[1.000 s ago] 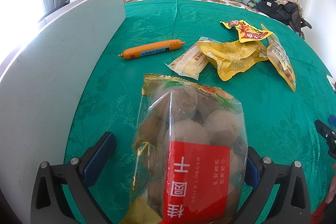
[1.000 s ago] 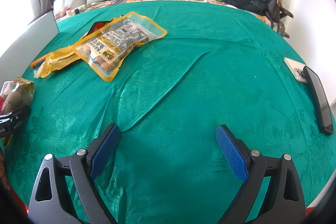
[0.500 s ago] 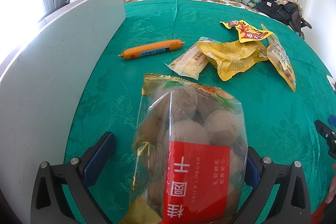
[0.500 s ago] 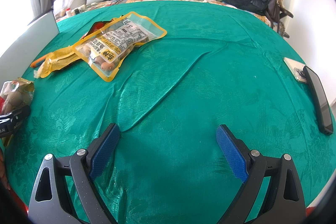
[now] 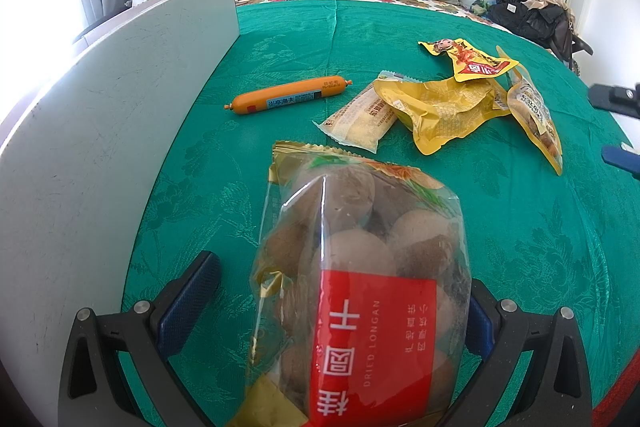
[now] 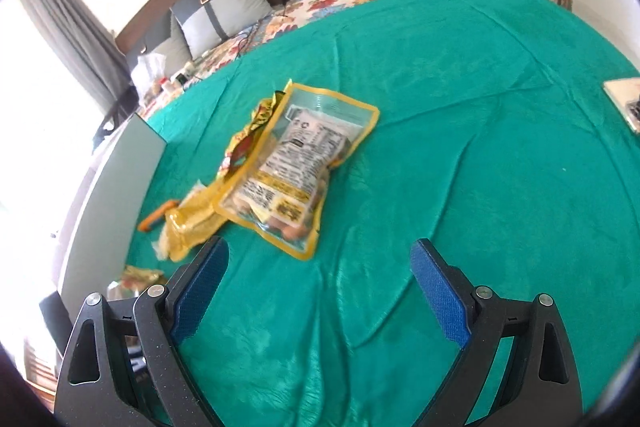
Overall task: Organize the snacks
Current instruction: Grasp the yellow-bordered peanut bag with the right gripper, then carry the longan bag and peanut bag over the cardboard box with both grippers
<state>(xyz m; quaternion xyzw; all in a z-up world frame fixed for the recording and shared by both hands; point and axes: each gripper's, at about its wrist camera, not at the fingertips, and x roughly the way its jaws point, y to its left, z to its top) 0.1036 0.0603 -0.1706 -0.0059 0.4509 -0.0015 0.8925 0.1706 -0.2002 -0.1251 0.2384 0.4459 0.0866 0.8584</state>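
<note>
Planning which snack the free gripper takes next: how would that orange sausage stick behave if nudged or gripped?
The orange sausage stick is a smooth cylinder lying alone on the green bedspread, so it would probably roll when nudged sideways. Its glossy casing looks slippery; gripping across the middle seems safest. It looks fairly stiff.

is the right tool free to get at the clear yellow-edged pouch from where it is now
Probably yes. The right tool is open and empty, and the yellow-edged pouch lies just ahead on top of the other packets, with only bare green bedspread between them.
</note>
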